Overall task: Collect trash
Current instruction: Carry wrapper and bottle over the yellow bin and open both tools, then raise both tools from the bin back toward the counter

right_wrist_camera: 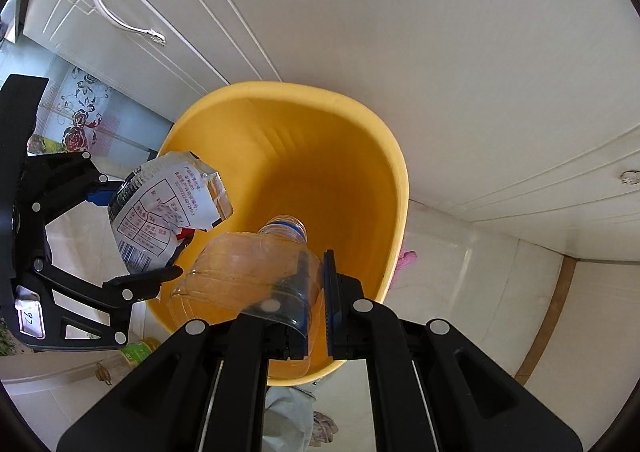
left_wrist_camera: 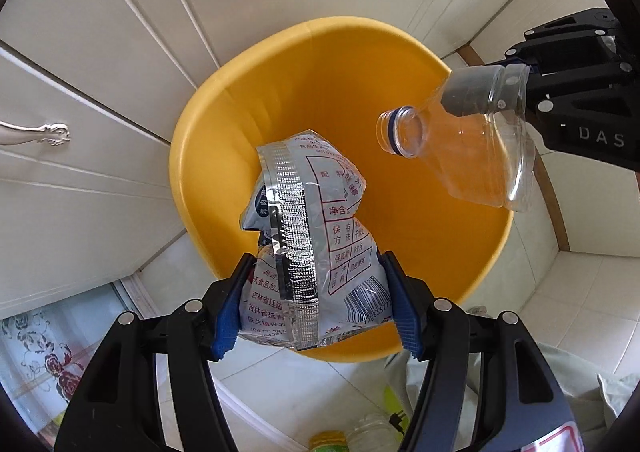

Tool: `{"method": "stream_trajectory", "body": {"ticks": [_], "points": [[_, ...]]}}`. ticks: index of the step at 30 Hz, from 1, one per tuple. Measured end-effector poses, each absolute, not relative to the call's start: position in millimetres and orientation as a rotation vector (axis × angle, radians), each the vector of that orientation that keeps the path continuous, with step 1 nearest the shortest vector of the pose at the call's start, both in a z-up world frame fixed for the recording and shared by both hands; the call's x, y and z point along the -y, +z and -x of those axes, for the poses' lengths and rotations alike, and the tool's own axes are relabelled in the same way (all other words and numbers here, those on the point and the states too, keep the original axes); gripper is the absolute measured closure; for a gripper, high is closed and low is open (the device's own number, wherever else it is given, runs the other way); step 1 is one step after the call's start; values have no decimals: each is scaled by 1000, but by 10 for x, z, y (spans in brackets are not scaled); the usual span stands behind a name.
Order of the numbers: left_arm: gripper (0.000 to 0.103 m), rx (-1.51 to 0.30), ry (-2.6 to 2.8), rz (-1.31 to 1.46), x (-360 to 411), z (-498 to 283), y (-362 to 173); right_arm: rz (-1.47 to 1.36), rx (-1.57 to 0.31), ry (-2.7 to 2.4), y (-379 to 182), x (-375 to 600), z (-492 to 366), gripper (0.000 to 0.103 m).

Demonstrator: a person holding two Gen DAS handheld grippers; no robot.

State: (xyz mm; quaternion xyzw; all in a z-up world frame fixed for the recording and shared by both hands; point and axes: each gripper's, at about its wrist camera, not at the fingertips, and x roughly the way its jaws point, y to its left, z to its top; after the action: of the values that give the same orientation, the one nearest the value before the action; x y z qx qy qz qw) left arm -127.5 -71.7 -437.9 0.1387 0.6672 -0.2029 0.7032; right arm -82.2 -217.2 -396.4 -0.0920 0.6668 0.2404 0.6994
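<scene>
Left wrist: wrapper (left_wrist_camera: 320, 236) and bottle (left_wrist_camera: 460, 148) held above bin (left_wrist_camera: 208, 100) rim.

A yellow plastic bin (left_wrist_camera: 280, 64) stands on the tiled floor against white cabinet doors, its inside bare as far as can be seen. Above its opening hang 2 pieces of trash. The crumpled silver-and-white snack wrapper (left_wrist_camera: 316, 236), printed with red text and a barcode, stands upright over the near rim. The clear, capless, flattened plastic bottle (left_wrist_camera: 460, 148) lies tilted, neck pointing toward the bin's middle.
</scene>
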Motion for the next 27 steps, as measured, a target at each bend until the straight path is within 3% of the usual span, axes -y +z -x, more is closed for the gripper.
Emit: {"method": "stream_trajectory", "body": {"ticks": [5,6,8,9,27], "points": [[38,-1496,-450,-289,751,1254,-4365,175,-1491,530,-4007,2166,799,92],[32,-1496,-453,-283,747,1236,-4355,173,-1491,530,-4004,2162,798,89],[16,-1479,-448,-282,722,1232,-4306,173,-1484,521,-3983,2147,804,53],[14,-1468,-450,-281,721,1237,-4267,165,-1472,522,-3961,2153,807,48],[18,-1430,-452,-293,770,1299,-3905,148,-1419,502,-3667,2245,903,47]]}}
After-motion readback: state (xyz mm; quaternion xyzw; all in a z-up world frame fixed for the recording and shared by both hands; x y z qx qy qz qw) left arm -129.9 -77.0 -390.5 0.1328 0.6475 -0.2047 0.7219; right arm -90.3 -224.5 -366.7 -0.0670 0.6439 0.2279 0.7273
